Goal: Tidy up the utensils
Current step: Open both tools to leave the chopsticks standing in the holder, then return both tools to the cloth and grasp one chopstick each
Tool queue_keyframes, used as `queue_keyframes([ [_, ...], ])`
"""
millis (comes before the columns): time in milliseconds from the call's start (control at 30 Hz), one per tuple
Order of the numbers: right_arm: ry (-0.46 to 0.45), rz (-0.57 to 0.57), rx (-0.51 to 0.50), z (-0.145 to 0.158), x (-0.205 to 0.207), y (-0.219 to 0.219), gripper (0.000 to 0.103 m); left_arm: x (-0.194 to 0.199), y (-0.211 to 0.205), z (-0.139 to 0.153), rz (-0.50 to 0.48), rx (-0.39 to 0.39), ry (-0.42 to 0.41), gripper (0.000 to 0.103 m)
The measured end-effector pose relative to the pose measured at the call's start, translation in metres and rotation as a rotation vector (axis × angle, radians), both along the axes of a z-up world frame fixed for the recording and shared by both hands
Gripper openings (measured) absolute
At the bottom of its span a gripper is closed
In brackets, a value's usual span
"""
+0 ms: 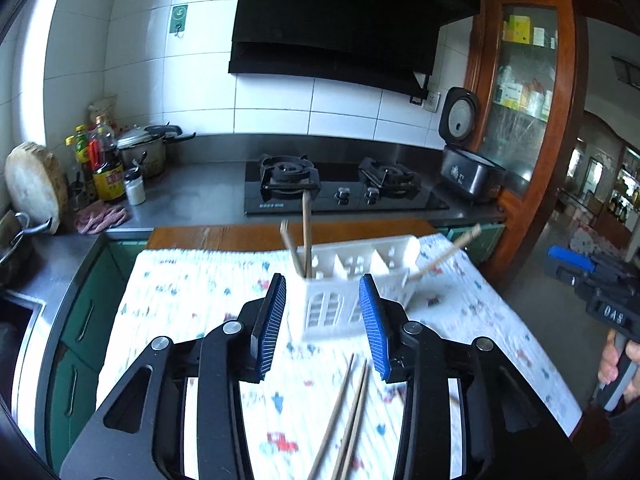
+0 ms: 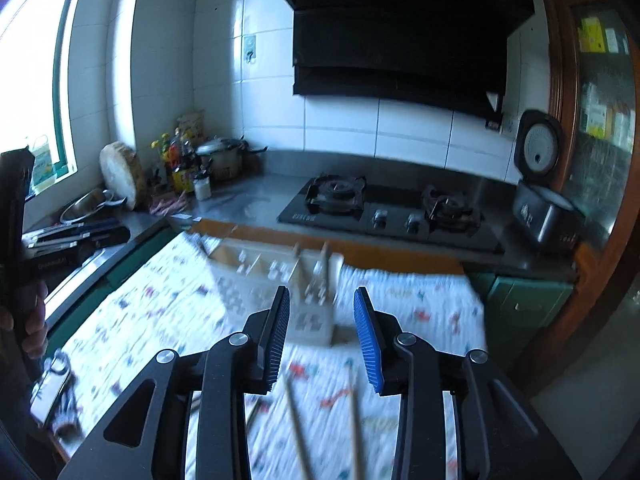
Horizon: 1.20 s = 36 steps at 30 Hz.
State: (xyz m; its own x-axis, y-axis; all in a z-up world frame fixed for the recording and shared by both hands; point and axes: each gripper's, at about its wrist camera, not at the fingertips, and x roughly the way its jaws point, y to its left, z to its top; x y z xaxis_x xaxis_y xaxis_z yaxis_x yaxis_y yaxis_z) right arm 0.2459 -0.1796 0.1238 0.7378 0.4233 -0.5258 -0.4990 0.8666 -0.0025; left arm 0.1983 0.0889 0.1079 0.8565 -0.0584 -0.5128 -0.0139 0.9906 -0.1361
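Note:
A white plastic utensil holder (image 1: 352, 284) with house-shaped cut-outs stands on a patterned cloth (image 1: 192, 300). Two brown chopsticks (image 1: 306, 236) stick up from its left end, and another chopstick (image 1: 448, 254) leans out on its right. Several loose chopsticks (image 1: 348, 412) lie on the cloth below my left gripper (image 1: 324, 308), which is open and empty just in front of the holder. In the right wrist view the holder (image 2: 280, 284) is blurred. My right gripper (image 2: 322, 316) is open and empty before it, above two loose chopsticks (image 2: 352, 412).
A gas hob (image 1: 340, 188) sits on the steel counter behind the table. A rice cooker (image 1: 468, 168) stands at the right, bottles (image 1: 104, 164) and a pot (image 1: 144, 148) at the left. A sink (image 1: 16, 320) is at far left. A wooden cabinet (image 1: 524, 100) stands on the right.

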Motion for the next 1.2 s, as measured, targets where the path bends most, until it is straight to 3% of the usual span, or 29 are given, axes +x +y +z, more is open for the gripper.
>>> queue_keyframes([
  [267, 0.068, 0.005, -0.038, -0.077, -0.076, 0.002, 0.033, -0.058, 0.002, -0.041, 0.020, -0.041, 0.027, 0.038],
  [400, 0.129, 0.005, 0.001, -0.115, -0.107, 0.005, 0.033, -0.080, -0.001, -0.058, 0.039, -0.011, 0.036, 0.038],
  [733, 0.254, 0.022, 0.033, -0.182, -0.156, 0.035, 0.029, -0.113, 0.004, -0.105, 0.012, -0.038, 0.090, 0.038],
  [900, 0.278, 0.009, -0.003, -0.204, -0.162, 0.047, 0.019, -0.124, -0.002, -0.120, -0.018, -0.041, 0.110, 0.038],
  [1200, 0.288, -0.038, -0.026, -0.217, -0.158, 0.047, 0.012, -0.133, -0.012, -0.147, -0.074, -0.058, 0.153, 0.038],
])
